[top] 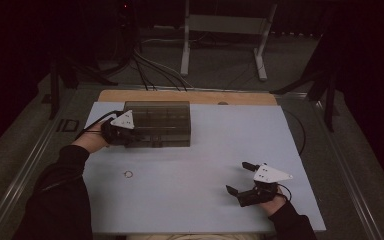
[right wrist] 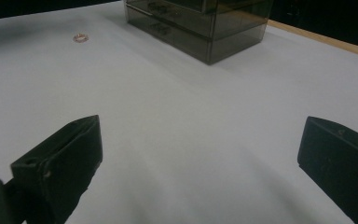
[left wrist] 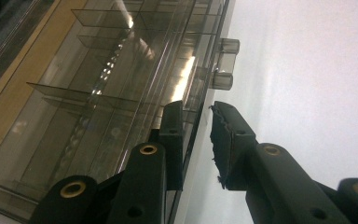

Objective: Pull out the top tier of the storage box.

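Left gripper (left wrist: pixel 196 140), fingers narrowed around the smoky box's (top: pixel 162 122) front edge, contact unclear; right gripper (top: pixel 244 177), at five o'clock, spread wide.

The organiser box (top: pixel 157 123) looked like smoky, see-through plastic, glossy, with bright glints along its thin dividers and drawer fronts. The table (top: pixel 200 165) had a smooth, matt, pale top, with a strip of bare light wood along its far edge. The left gripper (left wrist: pixel 196 135) was matt black plastic with brass-coloured rivets; one pad looked rough and frayed at its edge. The right gripper (right wrist: pixel 200 154) had dull black jaws. The small ring (top: pixel 128 174) looked like thin metal.
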### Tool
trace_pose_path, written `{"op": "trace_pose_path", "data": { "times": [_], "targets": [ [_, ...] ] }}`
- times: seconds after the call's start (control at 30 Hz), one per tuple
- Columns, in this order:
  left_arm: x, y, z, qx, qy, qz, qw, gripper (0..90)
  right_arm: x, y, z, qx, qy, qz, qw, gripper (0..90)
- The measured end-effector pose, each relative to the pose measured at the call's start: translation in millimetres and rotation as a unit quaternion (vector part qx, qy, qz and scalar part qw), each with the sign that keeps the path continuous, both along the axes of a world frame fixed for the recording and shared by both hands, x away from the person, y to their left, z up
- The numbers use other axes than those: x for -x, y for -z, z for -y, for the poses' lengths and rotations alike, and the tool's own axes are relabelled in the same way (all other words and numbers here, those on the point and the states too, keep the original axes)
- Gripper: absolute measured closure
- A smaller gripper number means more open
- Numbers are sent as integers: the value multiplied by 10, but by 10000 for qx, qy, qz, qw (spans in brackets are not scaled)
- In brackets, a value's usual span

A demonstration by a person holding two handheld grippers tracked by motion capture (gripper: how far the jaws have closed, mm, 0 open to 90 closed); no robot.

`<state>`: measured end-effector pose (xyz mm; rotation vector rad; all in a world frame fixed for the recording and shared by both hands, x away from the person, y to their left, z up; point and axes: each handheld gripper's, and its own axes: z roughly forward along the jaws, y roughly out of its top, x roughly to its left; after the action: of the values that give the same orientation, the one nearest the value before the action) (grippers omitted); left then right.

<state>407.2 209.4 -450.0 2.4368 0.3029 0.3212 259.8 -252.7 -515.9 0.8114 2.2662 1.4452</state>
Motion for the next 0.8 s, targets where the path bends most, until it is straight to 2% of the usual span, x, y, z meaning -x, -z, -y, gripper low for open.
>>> {"op": "trace_pose_path", "data": {
  "times": [0.23, 0.5, 0.7, 0.8],
  "targets": [
    [-22, 10, 18, -39, -1, -28, 10000, 776, -1, 1, 0, -2, 0, 1, 10000, 0],
    [-57, 6, 8, 4, 163, -120, 9998, 806, -1, 3, 1, 7, 1, 3, 10000, 0],
    [-52, 8, -17, 40, 406, -127, 9991, 822, 0, 2, 3, 10, -1, 3, 10000, 0],
    [-46, 5, -22, 65, 401, -186, 9990, 825, 1, -1, 3, -2, 1, 3, 10000, 0]
  ]
}}
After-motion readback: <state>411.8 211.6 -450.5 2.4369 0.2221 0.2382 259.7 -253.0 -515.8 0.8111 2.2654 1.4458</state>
